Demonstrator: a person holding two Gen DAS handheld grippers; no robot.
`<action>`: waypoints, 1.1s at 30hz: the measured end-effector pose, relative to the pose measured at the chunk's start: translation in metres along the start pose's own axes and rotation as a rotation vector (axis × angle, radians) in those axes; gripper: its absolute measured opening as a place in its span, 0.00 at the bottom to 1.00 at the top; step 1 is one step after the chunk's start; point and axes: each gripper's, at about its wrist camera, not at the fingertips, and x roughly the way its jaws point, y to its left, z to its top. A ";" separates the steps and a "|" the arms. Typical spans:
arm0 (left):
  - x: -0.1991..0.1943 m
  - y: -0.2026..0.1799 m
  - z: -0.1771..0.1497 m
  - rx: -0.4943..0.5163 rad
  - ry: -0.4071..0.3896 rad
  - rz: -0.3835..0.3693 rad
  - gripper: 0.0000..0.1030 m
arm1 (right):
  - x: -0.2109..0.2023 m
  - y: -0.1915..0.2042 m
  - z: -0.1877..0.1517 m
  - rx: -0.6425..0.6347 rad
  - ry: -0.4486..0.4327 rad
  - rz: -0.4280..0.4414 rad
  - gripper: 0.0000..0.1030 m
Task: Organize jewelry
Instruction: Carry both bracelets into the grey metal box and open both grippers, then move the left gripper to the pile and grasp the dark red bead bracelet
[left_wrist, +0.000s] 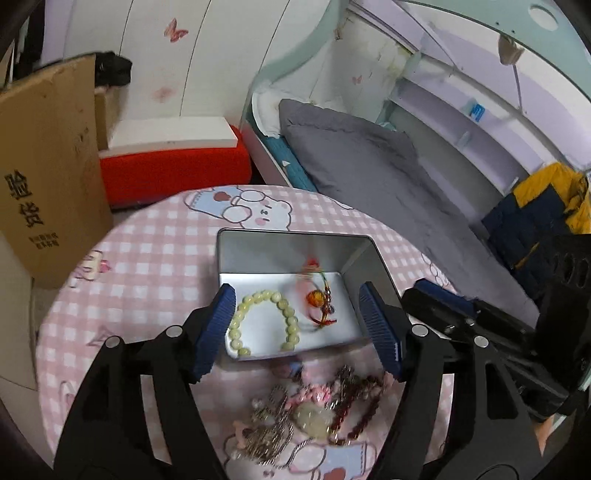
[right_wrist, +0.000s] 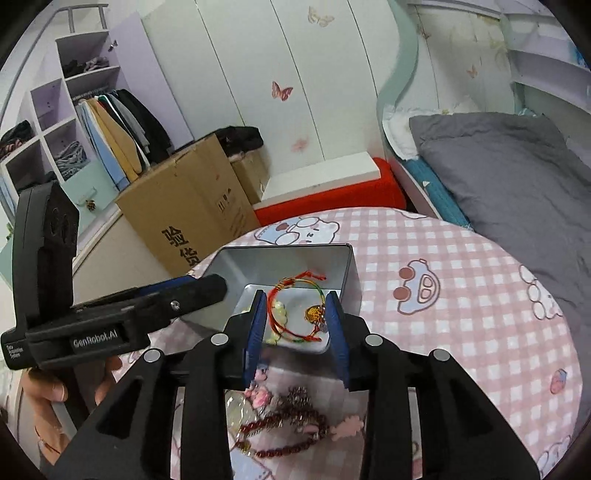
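Note:
A silver tin box (left_wrist: 258, 254) (right_wrist: 347, 273) sits on the round table. Inside lie a pale green bead bracelet (left_wrist: 258, 321) and a red and green cord bracelet with an amber charm (left_wrist: 319, 299) (right_wrist: 295, 314), which looks blurred as if falling. My left gripper (left_wrist: 299, 328) is open and empty above the box's near edge. My right gripper (right_wrist: 297, 321) is open above the box, with the cord bracelet showing between its fingers. A pile of jewelry (left_wrist: 306, 410) (right_wrist: 288, 417) with dark red beads, pink charms and silver chains lies in front of the box.
The pink checked tablecloth (left_wrist: 147, 258) (right_wrist: 461, 314) covers the round table. A cardboard box (left_wrist: 44, 177) (right_wrist: 184, 214) stands at the left. A red and white box (left_wrist: 173, 158) is behind. A bed with grey bedding (left_wrist: 369, 166) (right_wrist: 517, 177) lies at the right.

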 end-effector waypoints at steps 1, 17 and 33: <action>-0.004 -0.002 0.000 0.006 -0.006 0.003 0.67 | -0.005 0.000 -0.001 -0.004 -0.008 -0.004 0.30; -0.058 -0.026 -0.079 0.118 -0.079 0.131 0.67 | -0.048 0.004 -0.077 -0.060 0.012 -0.144 0.36; 0.000 -0.059 -0.116 0.117 0.072 0.158 0.41 | -0.055 -0.016 -0.121 -0.048 0.070 -0.206 0.39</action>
